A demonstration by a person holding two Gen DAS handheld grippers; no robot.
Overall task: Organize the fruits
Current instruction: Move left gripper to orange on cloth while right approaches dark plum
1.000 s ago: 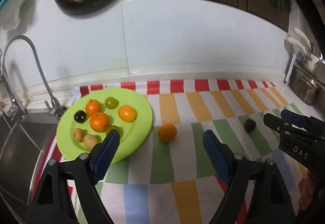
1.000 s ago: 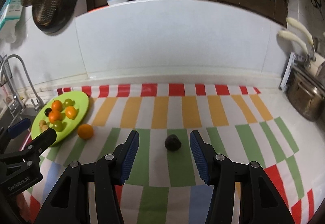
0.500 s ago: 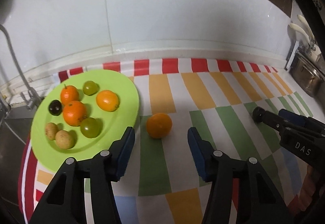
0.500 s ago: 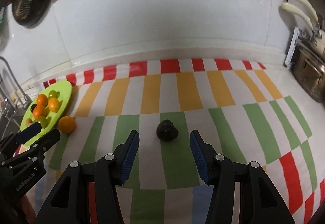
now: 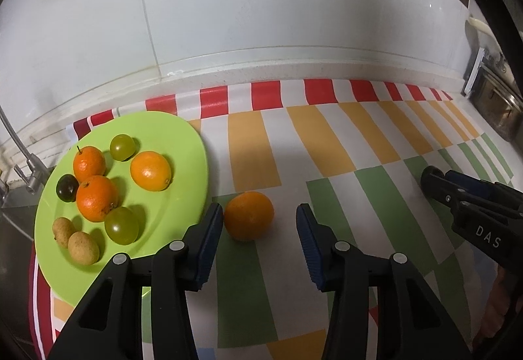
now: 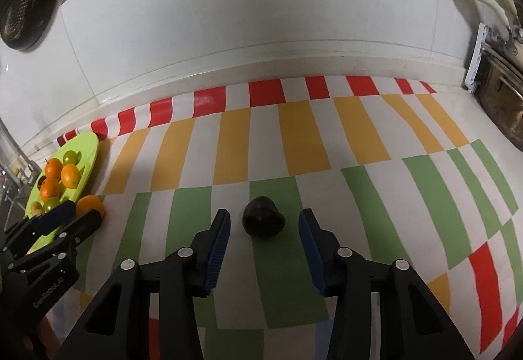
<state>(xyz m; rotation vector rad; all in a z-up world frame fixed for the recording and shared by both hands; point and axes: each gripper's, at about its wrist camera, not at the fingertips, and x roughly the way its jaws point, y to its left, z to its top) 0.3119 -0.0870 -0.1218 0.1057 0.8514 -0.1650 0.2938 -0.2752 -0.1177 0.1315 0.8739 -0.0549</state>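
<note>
A loose orange [image 5: 249,215] lies on the striped mat just right of a green plate [image 5: 183,144] that holds several oranges, green fruits, a dark plum and small brown fruits. My left gripper [image 5: 260,219] is open with its blue pads on either side of the orange, not touching it. A dark fruit [image 6: 263,220] lies on a green stripe in the right wrist view. My right gripper [image 6: 264,226] is open around it, apart from it. The orange [image 6: 90,204] and plate [image 6: 86,164] also show there at the left.
A striped mat [image 5: 327,138] covers the counter up to the white tiled wall [image 5: 261,0]. A sink and tap [image 5: 19,164] sit left of the plate. A metal pot [image 6: 503,105] stands at the far right. A dark pan [image 6: 26,0] hangs on the wall.
Both grippers have moved forward and lower. The orange now sits between the left pads and the dark fruit between the right pads. Both stay open.
</note>
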